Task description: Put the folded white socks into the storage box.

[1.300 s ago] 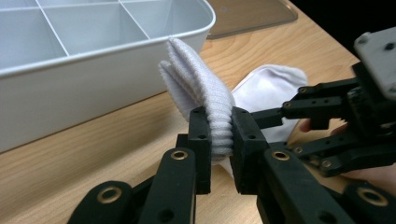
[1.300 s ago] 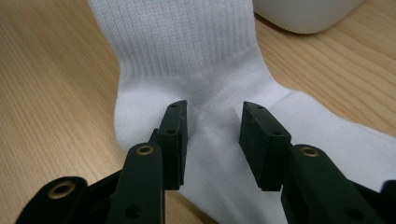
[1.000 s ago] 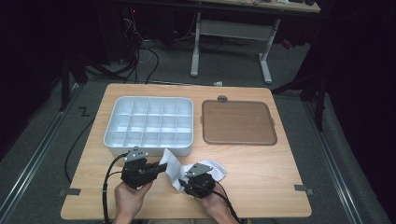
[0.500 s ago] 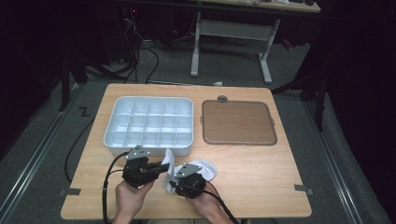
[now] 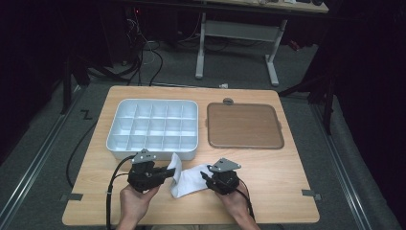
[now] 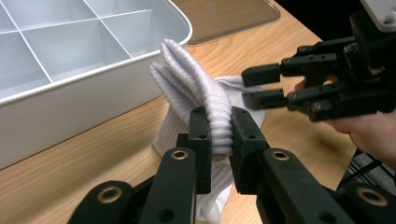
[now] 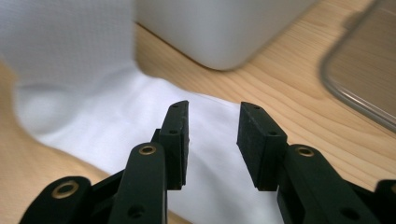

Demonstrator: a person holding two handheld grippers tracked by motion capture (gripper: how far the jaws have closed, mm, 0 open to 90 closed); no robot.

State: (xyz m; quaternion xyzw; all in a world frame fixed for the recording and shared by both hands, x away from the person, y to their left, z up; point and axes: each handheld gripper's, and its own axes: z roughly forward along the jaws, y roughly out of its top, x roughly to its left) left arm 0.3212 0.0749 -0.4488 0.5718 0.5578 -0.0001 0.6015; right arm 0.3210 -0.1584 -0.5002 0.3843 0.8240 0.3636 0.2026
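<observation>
Two grippers are working one white sock down near the front edge of the table, just in front of the white compartment tray. My left gripper has its jaws clamped tight on the ribbed cuff of the sock, and in the left gripper view you can see the ribbing bunched up between the pads, with the cuff lifted off the wood and poking up toward the tray's front right corner. The rest of the sock lies flat on the table and trails off to the right. My right gripper sits with its jaws partway apart and nothing pinched between them; they hang just over the flat part of the sock, and I can't tell if the tips actually touch the fabric. From above, the right gripper is at the sock's right end and the left gripper at its left end, so the sock runs between the two. A brown tray sits to the right of the white one, toward the back right corner, well apart from the sock.
</observation>
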